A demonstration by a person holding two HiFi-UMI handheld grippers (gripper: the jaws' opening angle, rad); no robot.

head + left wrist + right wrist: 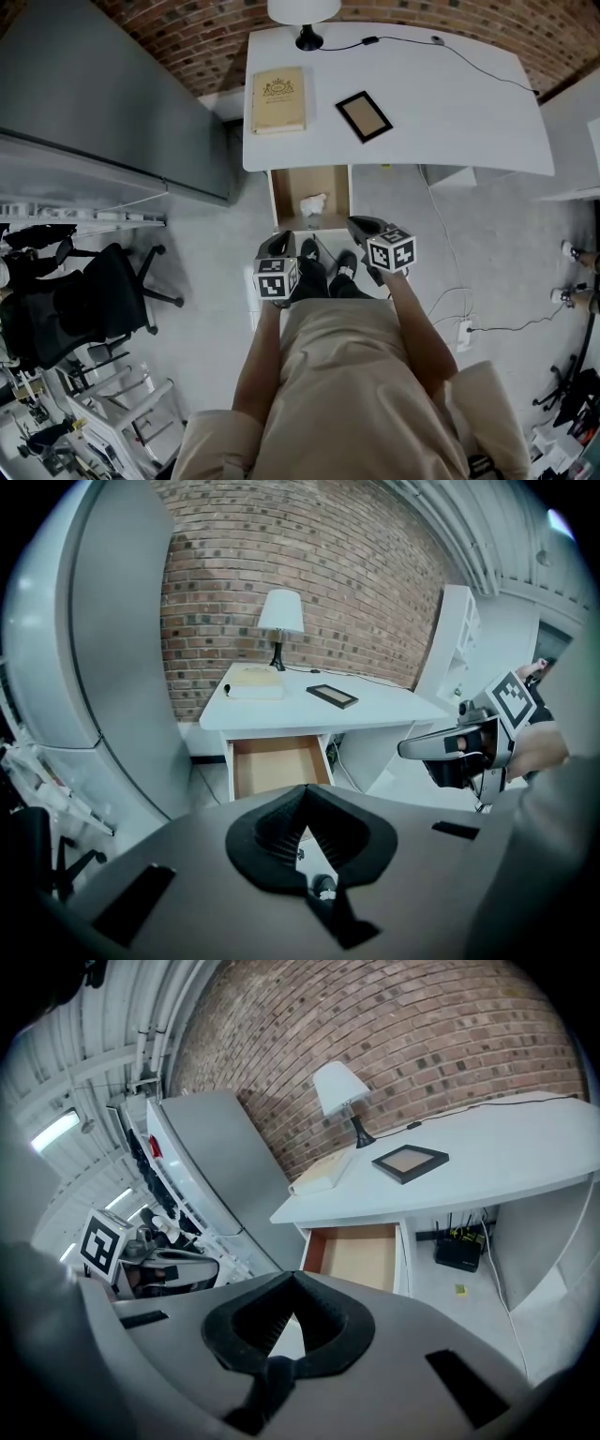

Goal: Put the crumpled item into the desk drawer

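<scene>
A crumpled white item point(312, 204) lies inside the open wooden drawer point(281, 197) under the white desk point(450, 103). Both grippers hover in front of the drawer, close to the person's body. My left gripper point(279, 239) is shut with nothing between its jaws, and my right gripper point(359, 225) is shut and empty as well. In the left gripper view the jaw tips point(305, 789) meet below the drawer point(278, 766); the crumpled item does not show there. The right gripper view shows touching tips point(295, 1276) under the drawer point(361, 1255).
On the desk stand a lamp point(307, 23), a tan book point(277, 99) and a dark picture frame point(364, 115). A tall grey cabinet point(103, 103) stands to the left, with a black office chair point(98, 300) nearer. Cables and a power strip point(464, 330) lie on the floor at right.
</scene>
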